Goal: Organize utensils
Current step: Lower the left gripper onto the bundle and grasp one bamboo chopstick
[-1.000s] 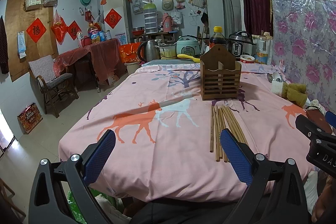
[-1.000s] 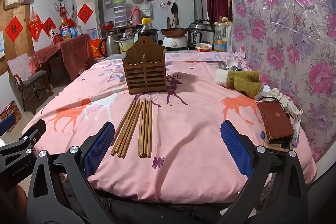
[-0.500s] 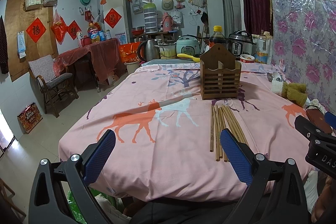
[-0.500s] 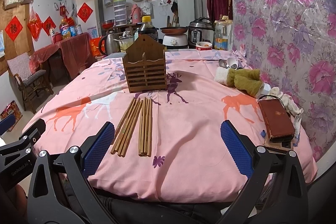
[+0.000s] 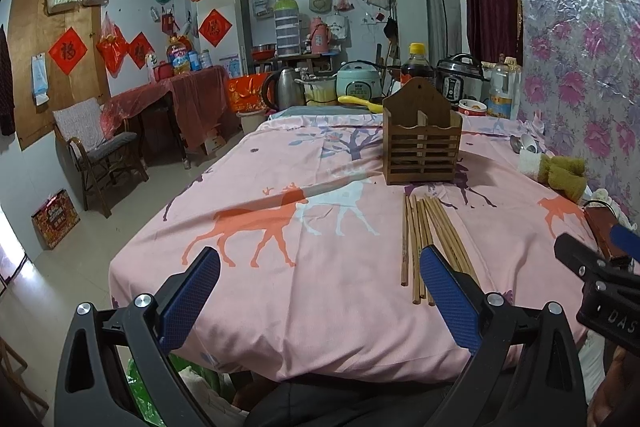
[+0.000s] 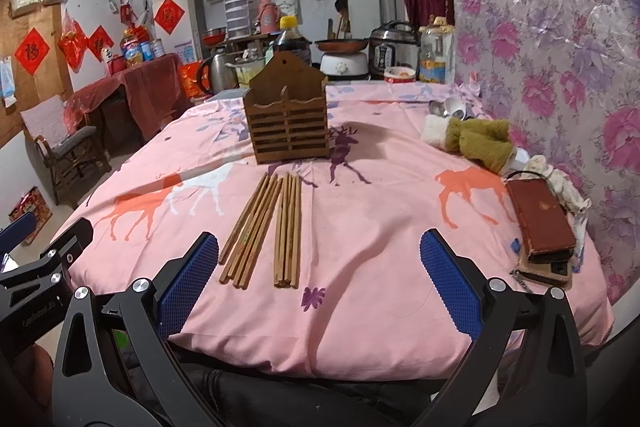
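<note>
Pink deer tablecloth (image 6: 380, 227), chopsticks (image 6: 266, 227) before wooden holder (image 6: 287, 123), both grippers' fingers wide, empty

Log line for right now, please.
left gripper: open, empty | right gripper: open, empty | chopsticks: two bundles on cloth | holder: upright beyond

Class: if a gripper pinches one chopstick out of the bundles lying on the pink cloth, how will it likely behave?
The chopsticks look like thin wooden sticks: probably stiff and light. Packed side by side in two bundles, neighbours would likely shift or roll. Lying flat on the soft tablecloth, a single one may be hard to get the fingers under.
</note>
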Demonstrator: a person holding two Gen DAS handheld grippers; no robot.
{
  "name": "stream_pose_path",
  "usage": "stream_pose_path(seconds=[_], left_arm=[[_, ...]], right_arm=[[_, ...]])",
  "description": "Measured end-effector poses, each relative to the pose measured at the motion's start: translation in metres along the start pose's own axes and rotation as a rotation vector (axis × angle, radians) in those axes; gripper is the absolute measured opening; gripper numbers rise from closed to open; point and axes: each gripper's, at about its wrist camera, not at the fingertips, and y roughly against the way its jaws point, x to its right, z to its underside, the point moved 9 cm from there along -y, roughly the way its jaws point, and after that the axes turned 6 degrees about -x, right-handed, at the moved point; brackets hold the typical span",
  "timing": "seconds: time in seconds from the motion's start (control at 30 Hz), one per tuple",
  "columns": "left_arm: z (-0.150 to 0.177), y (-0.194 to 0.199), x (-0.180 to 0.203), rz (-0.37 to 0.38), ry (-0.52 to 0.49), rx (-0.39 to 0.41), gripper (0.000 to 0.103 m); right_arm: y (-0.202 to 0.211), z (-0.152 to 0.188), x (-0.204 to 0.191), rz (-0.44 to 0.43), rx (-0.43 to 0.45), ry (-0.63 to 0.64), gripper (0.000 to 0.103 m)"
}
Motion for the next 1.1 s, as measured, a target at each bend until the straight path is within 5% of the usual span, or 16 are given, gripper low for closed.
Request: stream_pose_path(seconds=[0.27,0.5,0.83,1.1], left_arm=[[0.014,-0.04,-0.02,-0.025,0.041,-0.115,0.098],[0.051,-0.094,0.007,0.014,-0.067,-0.282,0.098],[0.056,-0.154,0.058,0.053,-0.24,-0.319,0.098],[0.046,-0.182,0.067,0.082,-0.222,-0.324,0.098]], right_arm=[[-0.025,0.013,0.006,-0.079,-0.143,-0.066,0.096],[-0.042,0.004,0.053,-0.029,-0.115,-0.174,0.096],[-0.074,0.014,0.08,-0.004,-0.148,-0.221,0.096],[-0.083,0.019,0.084,-0.013,-0.172,-0.233,0.096]])
